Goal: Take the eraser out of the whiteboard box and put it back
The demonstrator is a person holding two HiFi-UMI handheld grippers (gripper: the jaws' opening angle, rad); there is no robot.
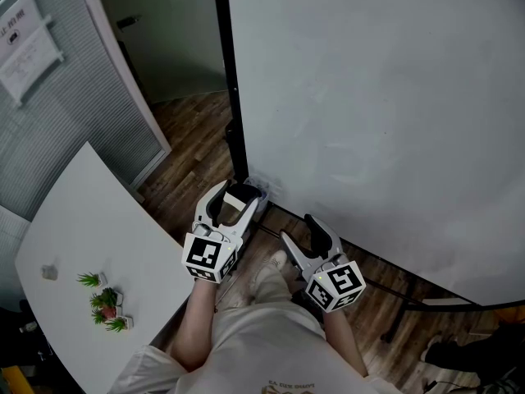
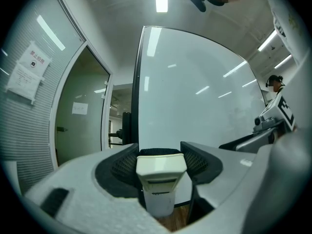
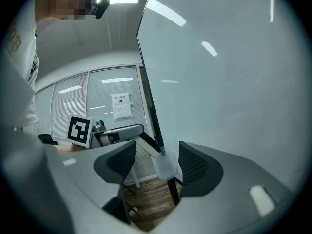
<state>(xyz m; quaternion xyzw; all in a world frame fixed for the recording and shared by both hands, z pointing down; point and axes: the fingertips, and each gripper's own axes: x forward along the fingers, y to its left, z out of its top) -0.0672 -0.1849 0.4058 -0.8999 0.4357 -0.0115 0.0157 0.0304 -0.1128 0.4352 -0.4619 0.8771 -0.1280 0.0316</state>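
Most of the room is a big whiteboard (image 1: 369, 113) over a wood floor (image 1: 197, 138), with a white table (image 1: 90, 220) off to one side. The left gripper (image 1: 236, 208) squeezes the eraser (image 2: 161, 174) between its pads. The right gripper (image 1: 299, 235) has its jaws apart with nothing in them. The eraser's end is right at the small clear box (image 3: 166, 167) on the board's edge. I think it is out of the box, so next it needs to be lined up, slid in gently and let go.

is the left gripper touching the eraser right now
Touching. Left gripper view: the left gripper's pads press both sides of the eraser, no gap.
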